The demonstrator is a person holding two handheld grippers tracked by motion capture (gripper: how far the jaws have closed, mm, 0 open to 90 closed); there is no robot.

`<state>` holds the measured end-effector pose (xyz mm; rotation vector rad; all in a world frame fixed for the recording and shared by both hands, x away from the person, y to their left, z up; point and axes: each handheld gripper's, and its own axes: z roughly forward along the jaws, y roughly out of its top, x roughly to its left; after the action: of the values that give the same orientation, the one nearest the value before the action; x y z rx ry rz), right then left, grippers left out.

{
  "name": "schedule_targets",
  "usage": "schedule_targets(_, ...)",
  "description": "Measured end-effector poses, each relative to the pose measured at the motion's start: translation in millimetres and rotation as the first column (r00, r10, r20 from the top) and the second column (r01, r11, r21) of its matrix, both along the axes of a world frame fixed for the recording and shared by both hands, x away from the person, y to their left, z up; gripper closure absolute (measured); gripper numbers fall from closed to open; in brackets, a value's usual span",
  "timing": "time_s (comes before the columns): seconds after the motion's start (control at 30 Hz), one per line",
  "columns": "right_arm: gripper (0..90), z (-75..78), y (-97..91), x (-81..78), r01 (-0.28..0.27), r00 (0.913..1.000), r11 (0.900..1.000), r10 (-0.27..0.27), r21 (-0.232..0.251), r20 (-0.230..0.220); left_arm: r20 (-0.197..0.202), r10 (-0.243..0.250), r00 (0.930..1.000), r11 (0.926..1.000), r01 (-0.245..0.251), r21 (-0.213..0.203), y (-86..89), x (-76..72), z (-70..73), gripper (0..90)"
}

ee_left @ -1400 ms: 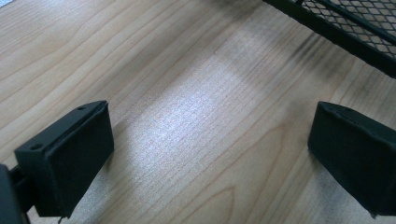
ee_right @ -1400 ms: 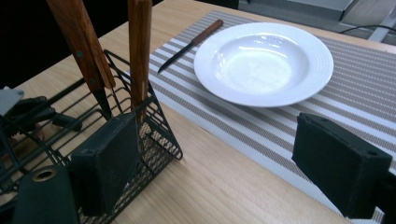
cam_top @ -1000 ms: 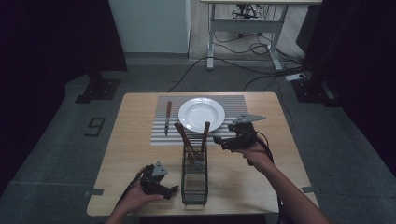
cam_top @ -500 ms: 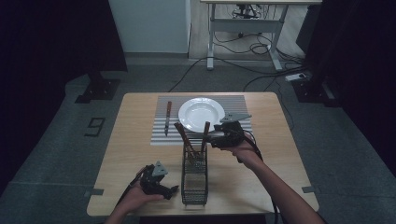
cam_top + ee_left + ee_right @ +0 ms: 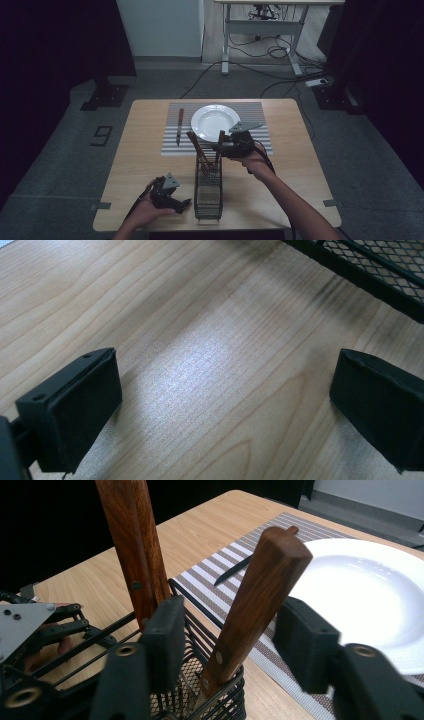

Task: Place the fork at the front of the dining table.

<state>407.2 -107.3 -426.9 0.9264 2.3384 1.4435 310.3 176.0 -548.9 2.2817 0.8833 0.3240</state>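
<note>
Moved in over mesh basket [image 5: 208, 192] — right gripper [image 5: 227, 630] jaws just closing around wooden handle [image 5: 260, 595], not yet pinching; next: clamp, lift out.

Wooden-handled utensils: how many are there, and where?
3. Two stand in the wire basket: the leaning handle between the right gripper jaws, and the taller handle beside it. The knife lies on the striped mat. The basket may hide more.

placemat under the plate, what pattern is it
Grey and white stripes; the placemat shows best in the right gripper view.
</note>
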Motion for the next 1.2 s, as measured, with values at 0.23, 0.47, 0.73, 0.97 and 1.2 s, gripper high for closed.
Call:
schedule_targets(0.23, 63.5, -6.0, -1.1, 1.6, -0.006, 0.9999, 0.9998, 0.006, 0.017, -0.016, 0.0, 0.001, 1.0, 1.0, -0.001, -0.001, -0.1, 0.0, 0.0, 0.3)
schedule_targets(0.47, 72.3, -7.8, -4.1, 2.1, -0.008, 0.9989, 0.9986, 0.01, 0.052, -0.045, 0.001, -0.001, 1.0, 1.0, 0.001, 0.0, -0.2, -0.4, 0.0, 0.3)
schedule_targets(0.73, 76.4, -6.9, -7.4, 1.3, -0.009, 0.9986, 0.9966, 0.013, 0.082, -0.052, 0.001, -0.004, 1.0, 1.0, 0.004, 0.0, -0.2, -0.5, 0.0, 0.3)
schedule_targets(0.97, 78.9, -3.7, -10.5, 0.0, -0.014, 0.9989, 0.9937, 0.019, 0.112, -0.042, 0.0, -0.006, 1.0, 1.0, 0.006, -0.002, -0.3, -0.6, -0.1, 0.3)
schedule_targets(1.2, 80.0, 5.6, -12.0, -7.6, -0.033, 0.9994, 0.9922, 0.034, 0.12, -0.006, 0.0, -0.009, 1.0, 1.0, 0.009, 0.001, -0.1, -0.5, 0.1, 0.3)
